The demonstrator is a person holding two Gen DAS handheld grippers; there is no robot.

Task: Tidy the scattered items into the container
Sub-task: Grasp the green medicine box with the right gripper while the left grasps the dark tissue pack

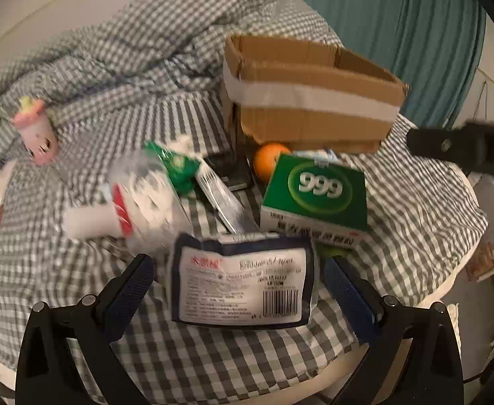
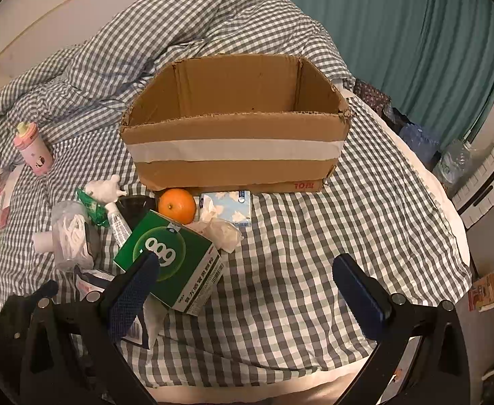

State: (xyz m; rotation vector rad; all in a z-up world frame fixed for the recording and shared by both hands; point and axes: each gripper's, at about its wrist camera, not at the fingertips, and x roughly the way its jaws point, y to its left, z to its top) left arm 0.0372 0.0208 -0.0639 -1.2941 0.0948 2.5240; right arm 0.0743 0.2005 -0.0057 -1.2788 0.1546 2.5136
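Note:
The open cardboard box (image 2: 233, 148) (image 1: 314, 101) stands on the checked bed sheet (image 2: 297, 253). In front of it lie an orange (image 2: 176, 205) (image 1: 269, 162), a green "999" box (image 2: 169, 260) (image 1: 318, 192), a blue tissue pack (image 2: 230, 209), a white tube (image 2: 118, 224) and a clear bag of white bits (image 1: 145, 199). My left gripper (image 1: 238, 290) is open, with a dark blue labelled packet (image 1: 243, 287) lying between its fingers, untouched by the pads. My right gripper (image 2: 247, 287) is open over bare sheet, its left finger (image 2: 135, 290) overlapping the green box.
A pink bottle (image 2: 32, 150) lies at the left by the rumpled checked duvet (image 2: 179, 33). A teal curtain (image 2: 399, 33) hangs behind. The bed edge drops off at the right, with water bottles (image 2: 456, 158) and a white case (image 2: 483, 182) beyond.

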